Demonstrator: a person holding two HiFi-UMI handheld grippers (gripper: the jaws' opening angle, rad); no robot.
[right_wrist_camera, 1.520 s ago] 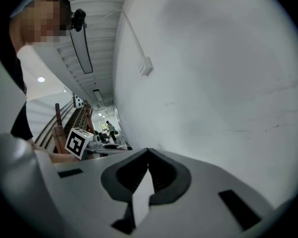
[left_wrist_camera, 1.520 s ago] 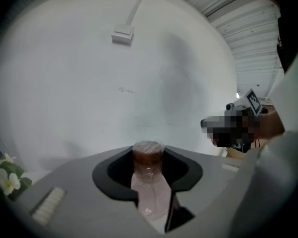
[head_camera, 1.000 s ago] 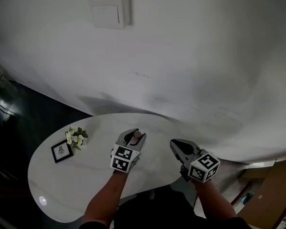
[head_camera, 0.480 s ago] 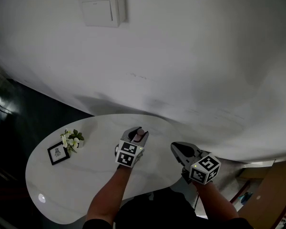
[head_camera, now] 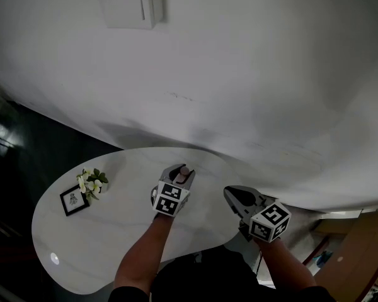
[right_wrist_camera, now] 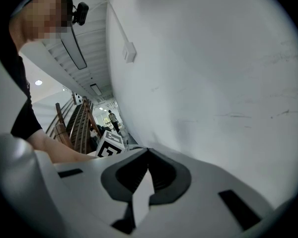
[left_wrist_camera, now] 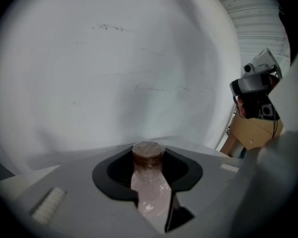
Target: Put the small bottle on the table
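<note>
The small bottle [left_wrist_camera: 149,182] is pinkish and translucent with a brown cap, and it stands upright between the jaws of my left gripper [left_wrist_camera: 148,168], which is shut on it. In the head view the left gripper [head_camera: 179,173] holds the bottle [head_camera: 185,170] above the far middle of the white oval table [head_camera: 107,244]. My right gripper [head_camera: 229,192] hovers by the table's right edge. In the right gripper view its jaws [right_wrist_camera: 148,151] meet at the tips with nothing between them.
A small pot of white flowers [head_camera: 89,182] and a black picture frame [head_camera: 71,200] stand at the table's left end. A white wall rises close behind the table, with a switch box [head_camera: 129,4] high up. A dark floor lies to the left.
The left gripper with the bottle has shifted slightly farther over the table. The right gripper has hardly moved. The head view has tilted a little.
</note>
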